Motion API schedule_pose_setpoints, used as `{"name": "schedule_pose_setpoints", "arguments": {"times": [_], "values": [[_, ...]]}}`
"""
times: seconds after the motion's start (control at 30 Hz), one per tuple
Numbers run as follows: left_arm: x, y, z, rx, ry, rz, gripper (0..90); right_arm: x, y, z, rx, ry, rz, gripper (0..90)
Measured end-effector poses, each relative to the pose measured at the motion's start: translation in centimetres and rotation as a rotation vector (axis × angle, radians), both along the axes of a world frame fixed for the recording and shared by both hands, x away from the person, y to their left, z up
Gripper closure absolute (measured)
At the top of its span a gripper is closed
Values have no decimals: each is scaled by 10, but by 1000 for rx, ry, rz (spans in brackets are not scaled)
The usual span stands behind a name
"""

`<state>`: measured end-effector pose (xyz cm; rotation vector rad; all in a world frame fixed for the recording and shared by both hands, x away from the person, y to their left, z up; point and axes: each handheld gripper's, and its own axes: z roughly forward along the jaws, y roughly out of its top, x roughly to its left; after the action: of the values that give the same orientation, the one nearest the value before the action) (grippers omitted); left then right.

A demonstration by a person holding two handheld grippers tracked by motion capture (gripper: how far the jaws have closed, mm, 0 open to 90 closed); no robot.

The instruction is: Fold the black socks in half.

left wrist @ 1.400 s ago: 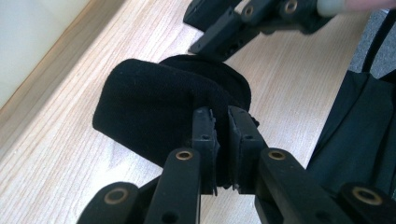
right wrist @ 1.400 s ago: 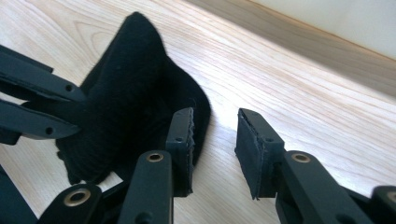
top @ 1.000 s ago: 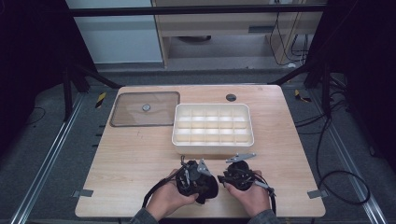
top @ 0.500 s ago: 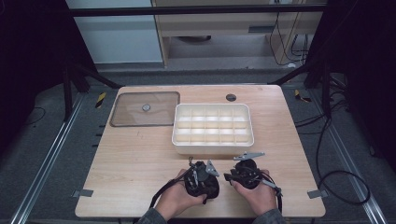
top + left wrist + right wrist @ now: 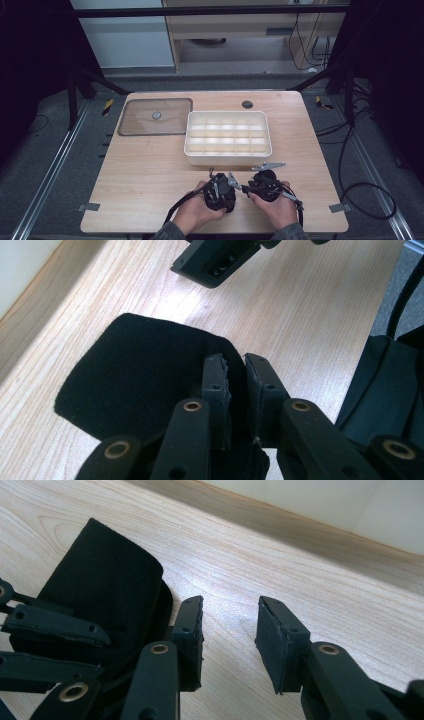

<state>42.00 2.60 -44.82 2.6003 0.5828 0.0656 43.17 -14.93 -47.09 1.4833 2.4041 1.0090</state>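
Black cloth [image 5: 135,375], a small dark piece, lies on the table [image 5: 150,190] at the near edge, about six o'clock from the white divided box [image 5: 227,139]. The left claw [image 5: 235,367] is pinched nearly shut on the cloth's edge, its pads pressing the fabric between them. The right claw [image 5: 230,625] stands partly open just beside it, at roughly three o'clock from the left one, with bare wood between its pads and the cloth off to its side, untouched by it. In the high view both hands sit close together over the cloth, the left claw [image 5: 220,187] and the right claw [image 5: 260,182] almost meeting.

I'd judge the work barely begun: one corner is gripped, the second grip is not yet made. The box compartments look empty, and the clear lid [image 5: 155,116] lies apart at ten o'clock from the box.
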Motion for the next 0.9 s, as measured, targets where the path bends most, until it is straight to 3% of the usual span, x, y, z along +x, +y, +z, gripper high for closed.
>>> {"name": "schedule_pose_setpoints", "arguments": {"times": [0.43,0.9], "values": [[1,0,0,-15,5,8,774,0,-5,1,-1,-5,-8,618],[-6,1,13,-49,-1,10,619,2,-9,8,0,-19,-20,580]]}}
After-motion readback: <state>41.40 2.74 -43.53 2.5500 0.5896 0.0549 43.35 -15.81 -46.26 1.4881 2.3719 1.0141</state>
